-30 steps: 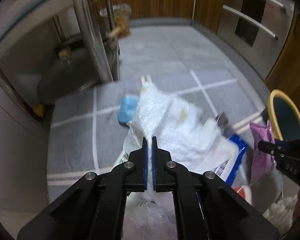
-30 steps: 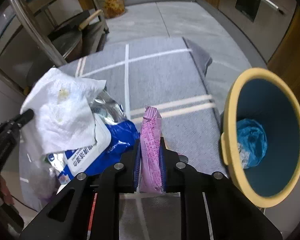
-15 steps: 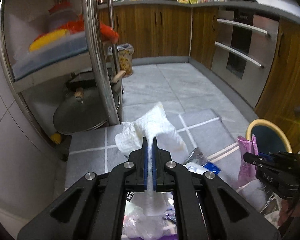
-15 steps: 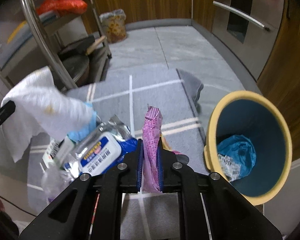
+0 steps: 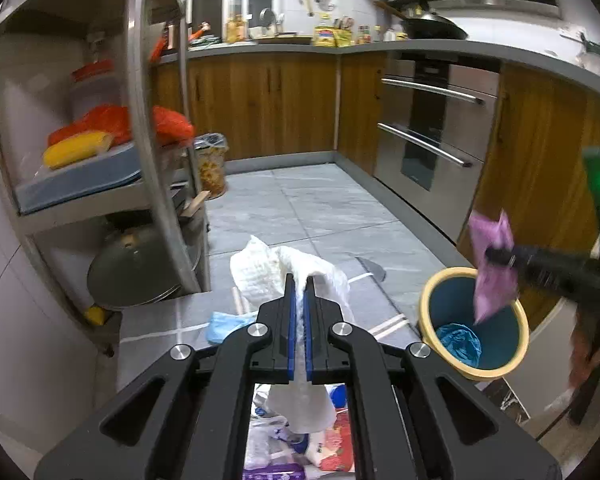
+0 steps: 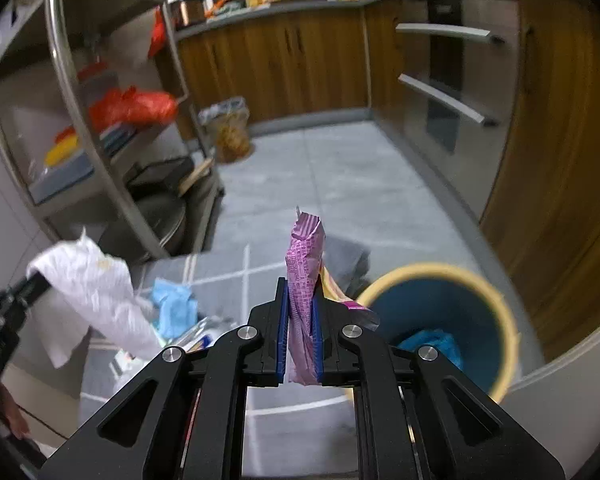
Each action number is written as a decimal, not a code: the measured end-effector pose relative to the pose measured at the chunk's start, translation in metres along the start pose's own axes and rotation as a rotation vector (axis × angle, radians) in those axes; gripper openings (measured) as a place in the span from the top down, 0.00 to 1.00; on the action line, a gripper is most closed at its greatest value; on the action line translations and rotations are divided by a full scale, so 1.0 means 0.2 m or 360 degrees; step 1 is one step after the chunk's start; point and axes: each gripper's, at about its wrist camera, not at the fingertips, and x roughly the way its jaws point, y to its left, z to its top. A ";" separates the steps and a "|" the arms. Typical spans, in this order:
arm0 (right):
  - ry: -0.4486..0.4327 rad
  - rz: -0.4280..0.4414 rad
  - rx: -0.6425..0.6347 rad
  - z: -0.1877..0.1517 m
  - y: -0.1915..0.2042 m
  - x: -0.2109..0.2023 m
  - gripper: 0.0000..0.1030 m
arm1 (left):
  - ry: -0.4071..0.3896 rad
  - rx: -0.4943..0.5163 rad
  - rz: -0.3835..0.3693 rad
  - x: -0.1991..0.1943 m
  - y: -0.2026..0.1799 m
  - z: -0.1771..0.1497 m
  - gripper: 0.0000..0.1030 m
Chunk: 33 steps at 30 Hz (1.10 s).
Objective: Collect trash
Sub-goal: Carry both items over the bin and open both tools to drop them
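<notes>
Two pieces of trash were held off the floor at once. The left gripper [image 5: 299, 280] was clenched on a crumpled white paper towel [image 5: 260, 276], to the left of the round yellow-rimmed blue plastic bin [image 5: 428, 300] and not yet over it. The right gripper [image 6: 300, 292] pinched a pink-purple foil snack wrapper [image 6: 305, 256]; in the left wrist view that wrapper [image 5: 492, 272] hung above the bin's mouth. A crumpled blue plastic bag [image 5: 458, 344] already lay inside the bin. The step in hand looked like the carry to the bin. Next, the right jaws would need to part over the opening, then the towel to follow. More litter, including a pale blue tissue [image 6: 174, 308], lay left of the bin. Print on the wrapper was too small to read.
</notes>
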 end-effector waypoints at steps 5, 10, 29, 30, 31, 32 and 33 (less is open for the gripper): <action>-0.0064 -0.0131 -0.0025 -0.01 -0.21 -0.07 0.89 | -0.0005 0.0014 -0.0083 0.02 -0.11 0.03 0.97; 0.0022 -0.0114 0.0172 -0.08 -0.39 0.00 0.89 | -0.0012 0.0071 -0.0154 0.06 -0.25 0.04 0.97; 0.0163 -0.0244 0.0344 -0.14 -0.79 0.14 0.89 | 0.0077 0.0250 -0.0381 0.37 -0.80 0.06 0.97; 0.0177 -0.0255 0.0355 -0.14 -0.81 0.15 0.89 | 0.0085 0.0253 -0.0397 0.40 -0.83 0.06 0.97; 0.0189 -0.0259 0.0370 -0.15 -0.83 0.16 0.89 | 0.0084 0.0253 -0.0413 0.41 -0.85 0.06 0.97; 0.0203 -0.0262 0.0392 -0.15 -0.85 0.17 0.89 | 0.0081 0.0251 -0.0431 0.43 -0.86 0.06 0.97; 0.0219 -0.0262 0.0419 -0.15 -0.87 0.19 0.89 | 0.0078 0.0252 -0.0452 0.44 -0.88 0.07 0.97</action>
